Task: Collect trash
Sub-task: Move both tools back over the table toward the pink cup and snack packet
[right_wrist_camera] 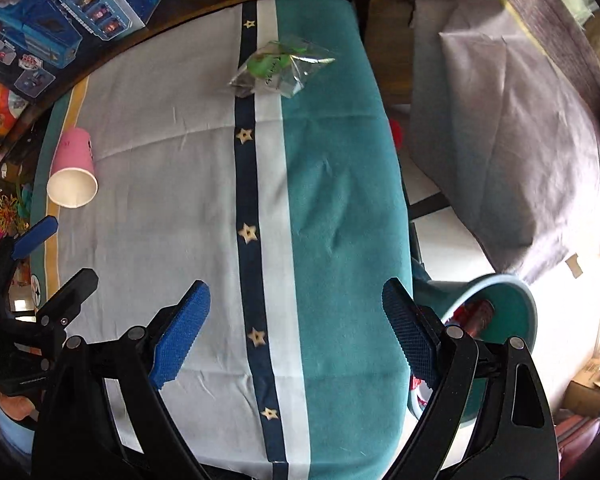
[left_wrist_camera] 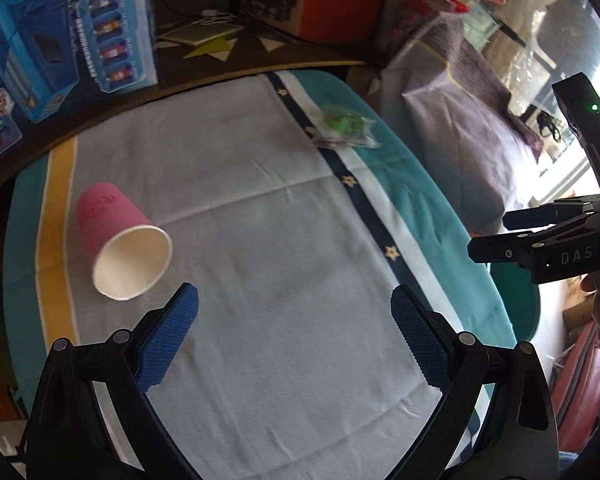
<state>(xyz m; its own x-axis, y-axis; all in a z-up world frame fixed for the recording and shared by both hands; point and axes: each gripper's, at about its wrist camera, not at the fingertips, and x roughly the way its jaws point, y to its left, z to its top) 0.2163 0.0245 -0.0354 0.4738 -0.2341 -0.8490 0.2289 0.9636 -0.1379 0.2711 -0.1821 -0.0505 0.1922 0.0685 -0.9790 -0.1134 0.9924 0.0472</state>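
Observation:
A pink paper cup (left_wrist_camera: 120, 240) lies on its side on the table cloth at the left, its white mouth facing me; it also shows in the right wrist view (right_wrist_camera: 74, 168). A crumpled clear wrapper with green inside (left_wrist_camera: 344, 126) lies far right on the cloth's star stripe, also in the right wrist view (right_wrist_camera: 282, 68). My left gripper (left_wrist_camera: 294, 320) is open and empty above the cloth, just right of the cup. My right gripper (right_wrist_camera: 296, 316) is open and empty over the teal band. A teal bin (right_wrist_camera: 496, 320) stands beside the table at the right.
A blue toy box (left_wrist_camera: 76, 40) stands on the table's far left. A grey draped chair or cushion (right_wrist_camera: 512, 120) is at the right beyond the table edge. The other gripper (left_wrist_camera: 540, 240) shows at the right edge. Clutter lies at the back.

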